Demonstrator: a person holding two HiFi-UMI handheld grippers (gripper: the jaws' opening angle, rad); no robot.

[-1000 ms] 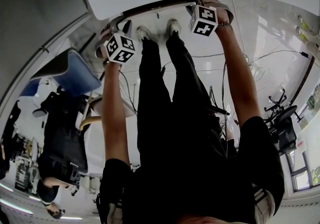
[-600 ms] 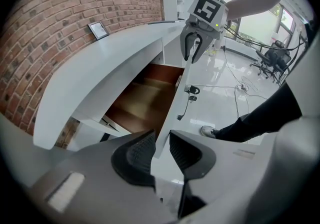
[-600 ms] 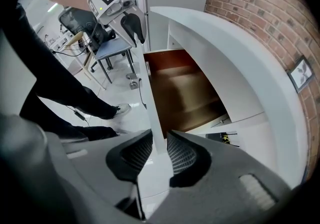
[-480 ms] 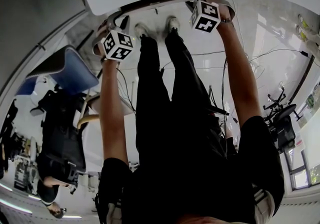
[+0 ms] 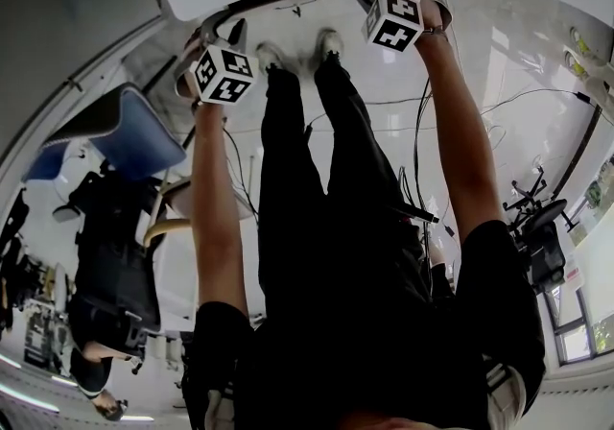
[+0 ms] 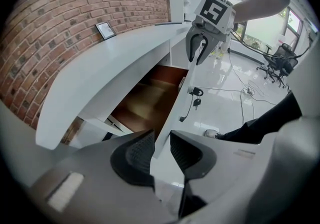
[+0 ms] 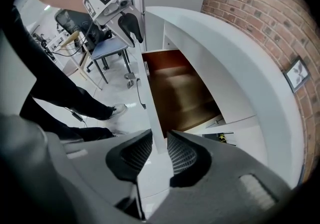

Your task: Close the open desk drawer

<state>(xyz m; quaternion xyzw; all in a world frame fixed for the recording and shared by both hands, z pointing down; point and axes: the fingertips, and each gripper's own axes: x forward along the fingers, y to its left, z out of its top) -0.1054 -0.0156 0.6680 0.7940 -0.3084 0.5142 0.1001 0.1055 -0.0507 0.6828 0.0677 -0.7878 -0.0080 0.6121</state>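
The open desk drawer (image 6: pixel 145 100), with a brown wooden inside, stands pulled out from under the curved white worktop (image 6: pixel 110 68). Its thin white drawer front (image 6: pixel 174 113) is set well clear of the desk body. In the head view that front arcs across 12 o'clock, with one gripper near each end.

The left gripper (image 6: pixel 161 140) sits at 6 o'clock in its own view and grasps the drawer front. The panel fills the gap between its ribbed black pads (image 6: pixel 139 152), and its jaws are opening slightly. The right gripper (image 7: pixel 160 140) grasps the same panel farther along, with a pad against each face. From the left gripper view it shows at 1 o'clock, straddling the front's top edge.

A small bunch of dark keys (image 6: pixel 196 93) hangs from the lock on the outer face of the front, between the two grippers.

A red brick wall (image 6: pixel 75 8) rises behind the worktop at 10 o'clock, and a small framed picture (image 6: pixel 106 30) stands on the worktop against it. In the right gripper view a blue-seated chair (image 7: pixel 111 48) stands on the glossy white floor (image 7: pixel 112 80) at 11 o'clock. The person's legs in black trousers (image 5: pixel 326 207) fill the middle of the head view, the pale shoes (image 5: pixel 331 46) close below the drawer front
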